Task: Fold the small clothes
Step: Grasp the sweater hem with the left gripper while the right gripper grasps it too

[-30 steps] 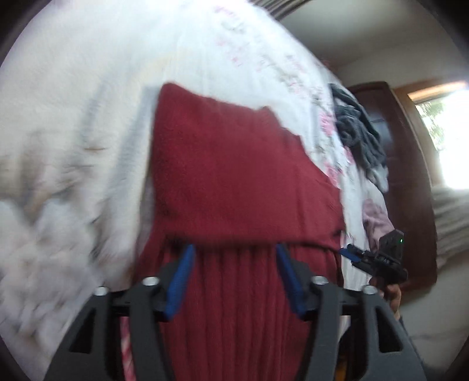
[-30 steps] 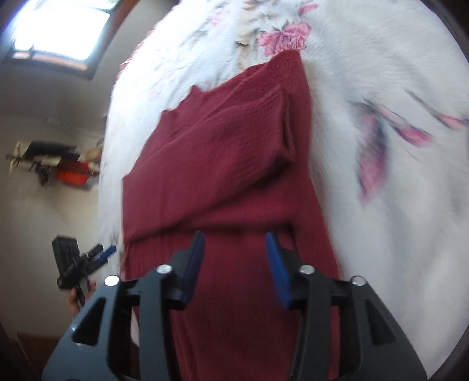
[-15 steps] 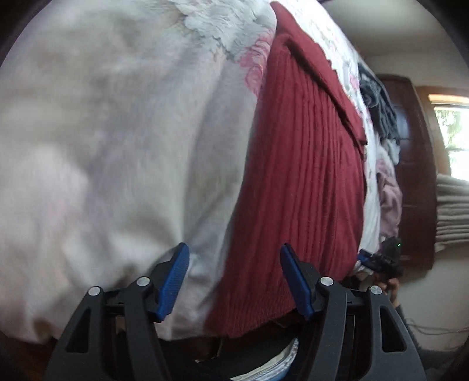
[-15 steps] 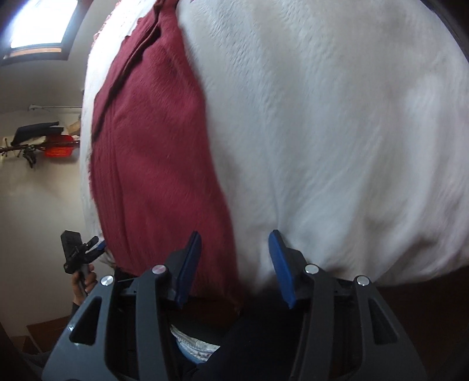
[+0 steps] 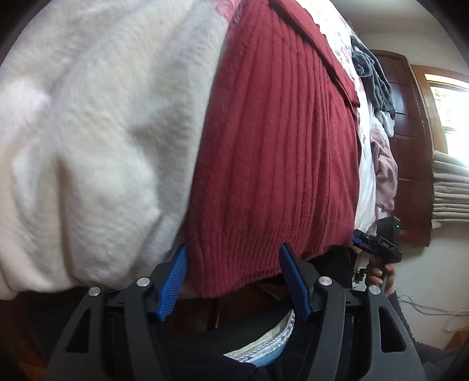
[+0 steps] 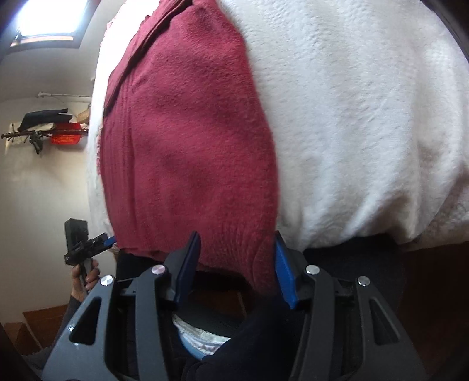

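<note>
Both hand-held grippers, left (image 5: 234, 275) and right (image 6: 237, 265), released, straddling sweater (image 5: 272, 152) hem; risk: pinching bed (image 5: 96, 132) cover too.

Daylight fills both views, soft and fairly bright. In the left wrist view it comes from a window (image 5: 448, 99) at the right edge, blown out to near white; in the right wrist view a second window (image 6: 47, 23) at the top left glares the same way. The white blanket (image 5: 96, 140) is evenly lit but smeared, its nap soft and out of focus on the left, while the red sweater (image 5: 272, 152) shows crisp ribbing. Below the fabric edge everything falls into deep shadow. Fisheye distortion bends all lines outward, and a dark vignette rings each frame's corners.
</note>
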Motion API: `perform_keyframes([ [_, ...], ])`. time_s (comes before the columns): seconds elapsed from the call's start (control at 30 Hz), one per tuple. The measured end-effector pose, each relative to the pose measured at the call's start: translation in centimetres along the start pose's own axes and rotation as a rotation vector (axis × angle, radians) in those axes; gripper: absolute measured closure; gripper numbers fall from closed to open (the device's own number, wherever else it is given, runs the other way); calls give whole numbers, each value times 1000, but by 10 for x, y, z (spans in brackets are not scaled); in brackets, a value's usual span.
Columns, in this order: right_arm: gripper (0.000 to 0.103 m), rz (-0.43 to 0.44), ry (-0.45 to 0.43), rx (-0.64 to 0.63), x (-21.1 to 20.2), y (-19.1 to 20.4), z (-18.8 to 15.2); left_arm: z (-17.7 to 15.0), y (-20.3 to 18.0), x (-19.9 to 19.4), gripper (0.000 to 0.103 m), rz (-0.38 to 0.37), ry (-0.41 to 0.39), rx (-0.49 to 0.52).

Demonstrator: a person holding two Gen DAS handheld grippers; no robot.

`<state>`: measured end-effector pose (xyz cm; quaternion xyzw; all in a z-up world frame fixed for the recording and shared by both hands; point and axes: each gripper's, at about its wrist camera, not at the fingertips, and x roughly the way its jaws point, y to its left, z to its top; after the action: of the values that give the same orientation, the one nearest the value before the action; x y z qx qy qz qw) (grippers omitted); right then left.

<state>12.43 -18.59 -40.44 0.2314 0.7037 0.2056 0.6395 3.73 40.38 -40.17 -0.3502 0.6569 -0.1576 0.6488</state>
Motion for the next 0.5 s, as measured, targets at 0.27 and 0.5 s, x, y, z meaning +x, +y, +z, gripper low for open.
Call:
perform_keyframes([
  [0.27, 56, 72, 19, 24, 8, -5, -3, -5, 11, 3, 63, -20, -12, -52],
  [0.5, 65, 69, -10, 45, 2, -19, -8, -7, 22, 1, 76, 41, -19, -99],
])
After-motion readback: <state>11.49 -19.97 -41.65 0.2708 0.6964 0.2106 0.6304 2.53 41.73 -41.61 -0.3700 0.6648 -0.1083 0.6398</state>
